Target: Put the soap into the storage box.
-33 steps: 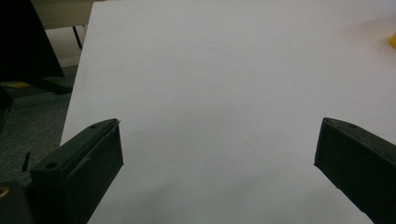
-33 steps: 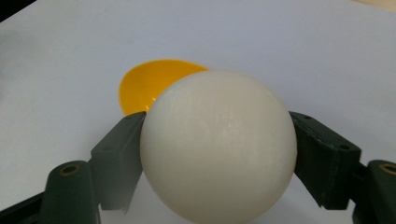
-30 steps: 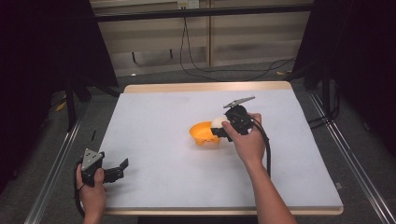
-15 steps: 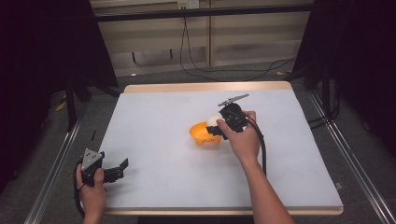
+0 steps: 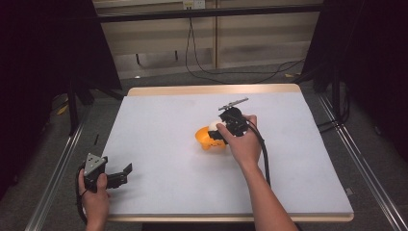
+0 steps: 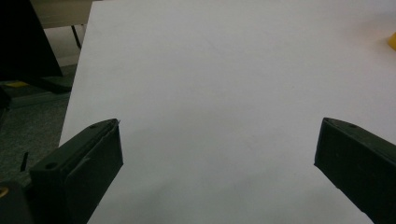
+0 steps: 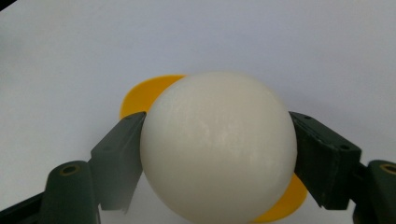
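A white ball (image 7: 218,147) sits clamped between the two black jaws of my right gripper (image 7: 218,158); the pads press on both its sides. Behind and under it lies an orange bowl (image 7: 140,95). From above, the right gripper (image 5: 217,134) hovers over the orange bowl (image 5: 204,139) near the table's middle, with the white ball (image 5: 213,126) showing at its tip. My left gripper (image 5: 126,174) rests at the front left edge of the table, jaws wide apart with nothing between them; in its own view the left gripper (image 6: 219,161) frames bare table.
The white table top (image 5: 159,125) has a wooden rim at the back. Metal rails run along both sides, and cables lie on the floor behind. A sliver of the orange bowl (image 6: 392,41) peeks in at the right of the left gripper view.
My right hand has shifted a little to the left and down over the orange bowl, still gripping the ball. The left hand has stayed put.
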Tool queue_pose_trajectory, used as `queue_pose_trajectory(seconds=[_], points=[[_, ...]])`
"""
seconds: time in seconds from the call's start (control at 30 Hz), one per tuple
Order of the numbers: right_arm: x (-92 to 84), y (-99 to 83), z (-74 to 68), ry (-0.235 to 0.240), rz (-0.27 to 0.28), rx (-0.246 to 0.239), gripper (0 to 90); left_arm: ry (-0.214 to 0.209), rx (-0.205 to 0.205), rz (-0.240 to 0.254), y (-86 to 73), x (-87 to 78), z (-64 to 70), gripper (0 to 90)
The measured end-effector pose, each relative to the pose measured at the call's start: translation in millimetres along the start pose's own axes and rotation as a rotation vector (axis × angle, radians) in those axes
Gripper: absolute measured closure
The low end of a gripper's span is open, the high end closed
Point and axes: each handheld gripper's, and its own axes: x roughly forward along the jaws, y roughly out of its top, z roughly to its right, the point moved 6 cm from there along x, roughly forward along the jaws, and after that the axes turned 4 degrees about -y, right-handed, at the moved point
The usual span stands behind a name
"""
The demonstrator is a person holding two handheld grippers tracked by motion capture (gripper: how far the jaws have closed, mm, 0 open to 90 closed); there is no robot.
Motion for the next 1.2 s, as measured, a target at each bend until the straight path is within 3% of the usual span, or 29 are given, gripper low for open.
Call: queue_pose_trajectory(seconds=[0.67,1.03,1.2], points=[[20.4,-1.3,-3.6,-0.042,-0.034,0.019,24.0,0.0,0.002,0.001,0.0,-0.2,0.2,0.8],[25.6,-5.2,-7.5,-0.035,-0.068,0.031,23.9,0.0,0.001,0.001,0.0,-0.1,0.1,0.8],[19.3,0.1,-7.0,0.008,-0.014,0.059,25.0,0.0,-0.002,0.004,0.1,-0.4,-0.2,0.9]])
